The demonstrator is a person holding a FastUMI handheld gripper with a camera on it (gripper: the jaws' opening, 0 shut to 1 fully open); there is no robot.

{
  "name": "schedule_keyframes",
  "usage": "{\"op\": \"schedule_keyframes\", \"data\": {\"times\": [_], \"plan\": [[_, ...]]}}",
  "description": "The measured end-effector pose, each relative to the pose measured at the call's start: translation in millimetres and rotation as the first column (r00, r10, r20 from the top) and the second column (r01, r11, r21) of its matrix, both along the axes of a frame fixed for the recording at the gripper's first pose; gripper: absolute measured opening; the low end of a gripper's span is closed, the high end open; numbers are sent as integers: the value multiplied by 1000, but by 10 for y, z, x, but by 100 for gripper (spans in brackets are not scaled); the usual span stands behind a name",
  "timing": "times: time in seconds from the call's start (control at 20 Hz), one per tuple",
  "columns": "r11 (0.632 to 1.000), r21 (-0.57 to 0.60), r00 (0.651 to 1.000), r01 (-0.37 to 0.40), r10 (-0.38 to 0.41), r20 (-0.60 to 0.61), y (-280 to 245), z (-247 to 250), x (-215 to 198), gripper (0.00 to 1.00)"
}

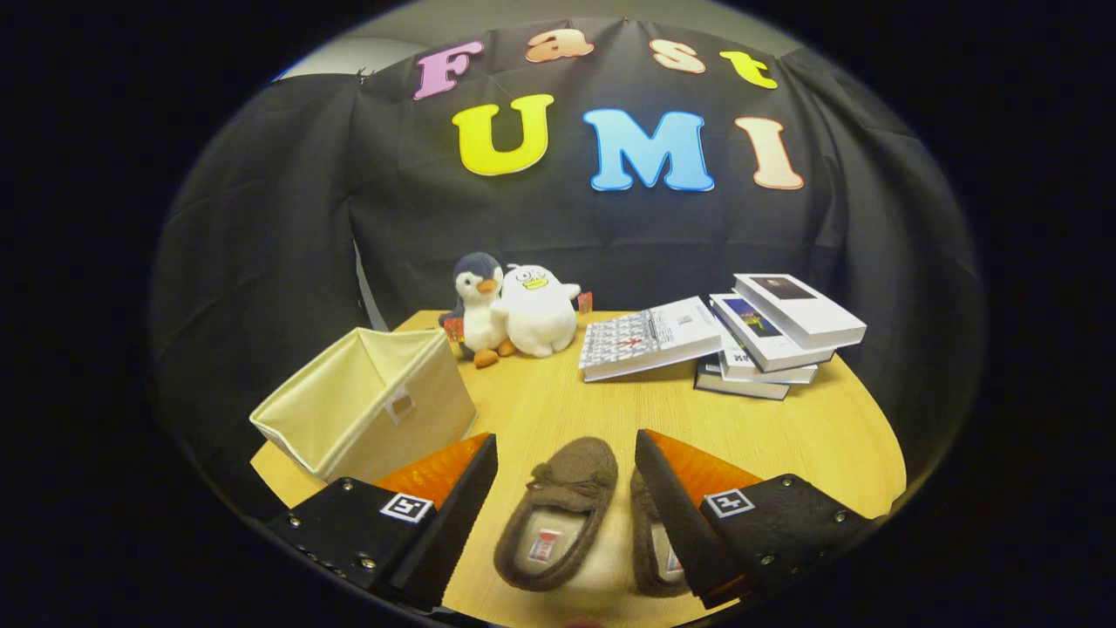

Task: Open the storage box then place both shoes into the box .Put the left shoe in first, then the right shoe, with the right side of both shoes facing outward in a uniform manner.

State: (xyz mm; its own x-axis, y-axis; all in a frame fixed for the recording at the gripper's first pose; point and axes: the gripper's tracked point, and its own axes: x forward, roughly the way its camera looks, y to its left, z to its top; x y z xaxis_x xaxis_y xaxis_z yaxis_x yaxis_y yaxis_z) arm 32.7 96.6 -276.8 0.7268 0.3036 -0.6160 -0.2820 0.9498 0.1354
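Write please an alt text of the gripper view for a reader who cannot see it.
The open gripper hovers over a round wooden table, one brown fuzzy slipper between its fingers and a second slipper partly behind one finger. An open cream fabric storage box, two plush toys and stacked books lie beyond.

We see two brown fuzzy slippers lying side by side on the wooden table, toes pointing away from us. The left slipper lies in the open gap between the tongs' two fingers, touching neither; it has a small bow on its top and a pale lining with a small label inside. The right slipper lies just beside it, partly hidden behind the right finger. The cream fabric storage box stands ahead of the left finger, its top open, tilted slightly, a small tab on its front wall.
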Motion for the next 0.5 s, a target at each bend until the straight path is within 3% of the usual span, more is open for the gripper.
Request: {"op": "schedule_keyframes", "data": {"times": [0.5], "plan": [[994,-92,979,-64,45,-198,-77,-966,-218,98]]}}
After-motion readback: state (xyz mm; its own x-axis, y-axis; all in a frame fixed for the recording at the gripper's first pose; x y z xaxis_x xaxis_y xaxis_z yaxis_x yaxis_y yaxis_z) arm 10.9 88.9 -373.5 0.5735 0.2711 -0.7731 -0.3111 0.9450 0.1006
